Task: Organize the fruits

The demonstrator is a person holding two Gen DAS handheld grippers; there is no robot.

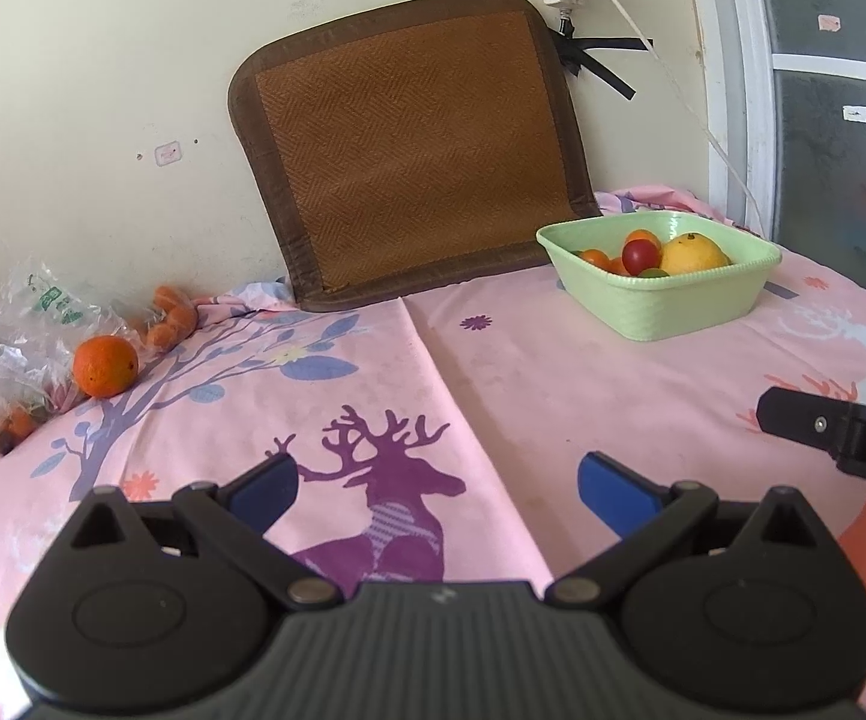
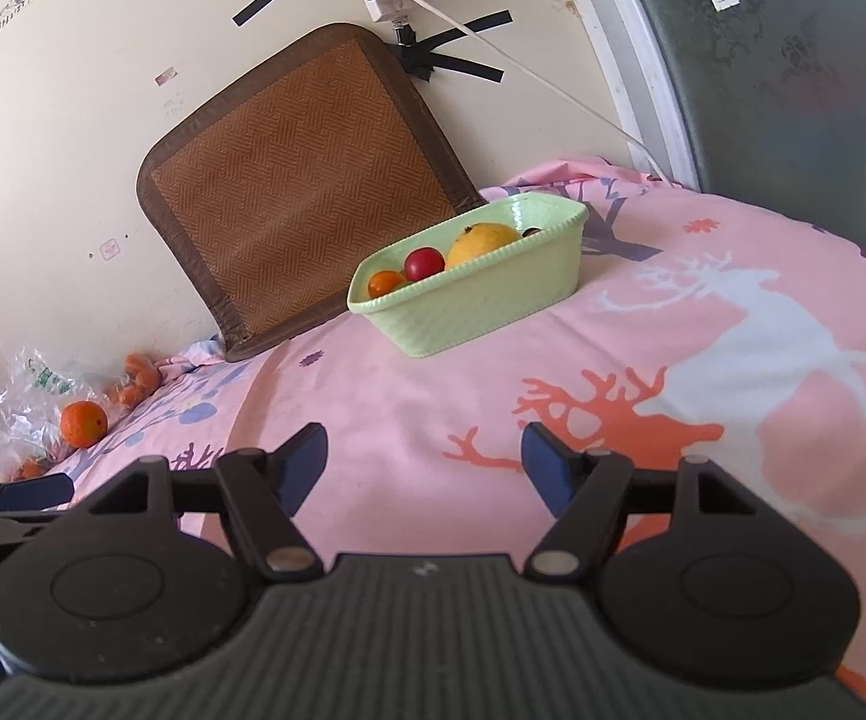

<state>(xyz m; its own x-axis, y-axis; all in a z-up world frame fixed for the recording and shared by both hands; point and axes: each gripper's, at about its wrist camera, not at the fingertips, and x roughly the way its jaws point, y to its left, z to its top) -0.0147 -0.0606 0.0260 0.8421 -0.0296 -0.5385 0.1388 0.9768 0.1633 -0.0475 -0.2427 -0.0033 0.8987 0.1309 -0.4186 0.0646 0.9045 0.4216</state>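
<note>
Left gripper (image 1: 436, 489), right gripper (image 2: 423, 462): jaws wide, empty. Orange (image 1: 105, 366) far ahead-left beside plastic bag (image 1: 18, 324); green basket (image 1: 661, 282) ahead-right. Risk: round orange rolling off bedsheet edge if nudged.

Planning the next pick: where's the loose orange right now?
The orange sits on the pink cloth at the far left of both wrist views, against the clear plastic bag, well apart from the green basket.
</note>
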